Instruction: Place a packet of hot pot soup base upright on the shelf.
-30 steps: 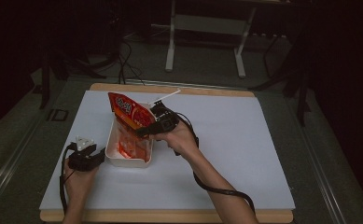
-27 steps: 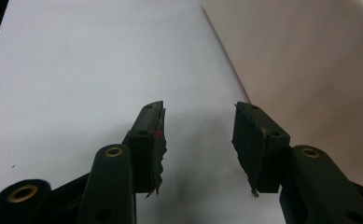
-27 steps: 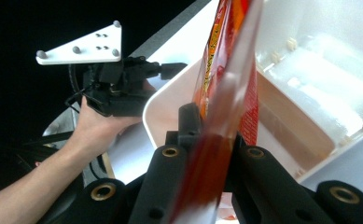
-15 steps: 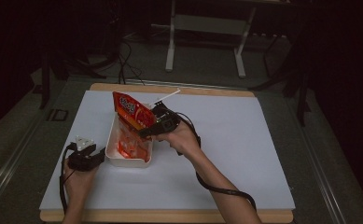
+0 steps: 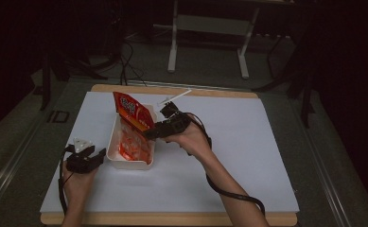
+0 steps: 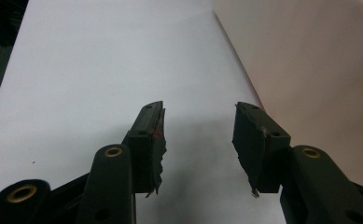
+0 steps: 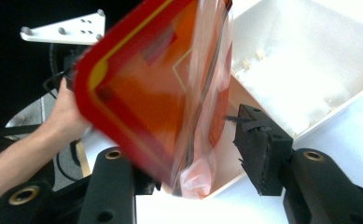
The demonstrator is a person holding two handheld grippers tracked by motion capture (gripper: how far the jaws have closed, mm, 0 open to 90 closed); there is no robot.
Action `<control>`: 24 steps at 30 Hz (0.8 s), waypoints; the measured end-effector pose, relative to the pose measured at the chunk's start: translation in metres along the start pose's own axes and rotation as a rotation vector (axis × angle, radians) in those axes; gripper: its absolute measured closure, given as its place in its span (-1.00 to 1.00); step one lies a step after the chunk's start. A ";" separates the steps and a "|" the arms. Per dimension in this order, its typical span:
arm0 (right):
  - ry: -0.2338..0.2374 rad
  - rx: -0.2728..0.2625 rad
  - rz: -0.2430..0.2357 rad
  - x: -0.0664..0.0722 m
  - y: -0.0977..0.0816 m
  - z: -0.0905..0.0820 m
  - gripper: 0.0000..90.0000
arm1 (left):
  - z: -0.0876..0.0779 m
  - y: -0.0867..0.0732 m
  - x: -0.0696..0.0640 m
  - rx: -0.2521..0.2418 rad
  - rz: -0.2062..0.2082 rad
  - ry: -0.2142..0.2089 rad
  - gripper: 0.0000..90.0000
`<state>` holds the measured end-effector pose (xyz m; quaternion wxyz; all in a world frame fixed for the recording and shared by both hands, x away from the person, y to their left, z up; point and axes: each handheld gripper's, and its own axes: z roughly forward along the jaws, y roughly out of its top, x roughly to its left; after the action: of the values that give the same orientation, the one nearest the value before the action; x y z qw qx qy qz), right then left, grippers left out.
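A: Change since the frames a second back: the red snack bag [image 5: 133,112] has tipped lower over the white tray [image 5: 113,142], and the right gripper [image 5: 153,133] has just been opening its jaws, with the bag between them.

B: Is the bag gripped?

A: In the right gripper view the bag [image 7: 156,93] leans against the left jaw; the right pad stands clear of it. I log it as released, bag loose in the gap.

B: Position of the bag?

A: Tilted, lower end in the tray, upper edge above the tray's far end.

B: Left gripper [image 5: 88,160]?

A: Unclenched, nothing between its jaws, resting on the white table [image 5: 248,156] just beside the tray's near left corner.
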<state>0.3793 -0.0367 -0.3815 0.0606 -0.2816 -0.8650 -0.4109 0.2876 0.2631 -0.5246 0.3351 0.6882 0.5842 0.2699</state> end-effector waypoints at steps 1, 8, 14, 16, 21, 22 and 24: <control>0.002 -0.003 -0.003 0.001 -0.001 -0.003 0.15 | 0.000 0.000 0.000 0.000 0.000 0.002 0.19; 0.010 -0.019 -0.013 0.000 -0.010 -0.018 0.16 | 0.000 0.000 0.001 -0.003 -0.004 0.005 0.19; 0.023 -0.007 -0.010 -0.004 -0.023 -0.031 0.41 | 0.000 0.000 0.001 -0.003 -0.004 0.006 0.19; 0.029 -0.003 -0.008 -0.005 -0.028 -0.034 0.56 | 0.000 0.000 0.001 -0.002 -0.005 0.007 0.19; -0.001 0.011 0.001 -0.010 -0.035 -0.038 0.87 | 0.000 0.000 0.002 -0.002 -0.009 0.010 0.19; -0.006 0.012 0.004 -0.011 -0.036 -0.038 0.92 | 0.000 0.000 0.002 -0.002 -0.009 0.011 0.19; -0.027 0.020 0.013 -0.013 -0.038 -0.038 1.00 | 0.000 0.000 0.002 -0.002 -0.010 0.012 0.19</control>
<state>0.3651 -0.0900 -0.3871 0.0543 -0.2921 -0.8679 -0.3980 0.2876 0.2650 -0.5245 0.3336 0.6834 0.5893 0.2728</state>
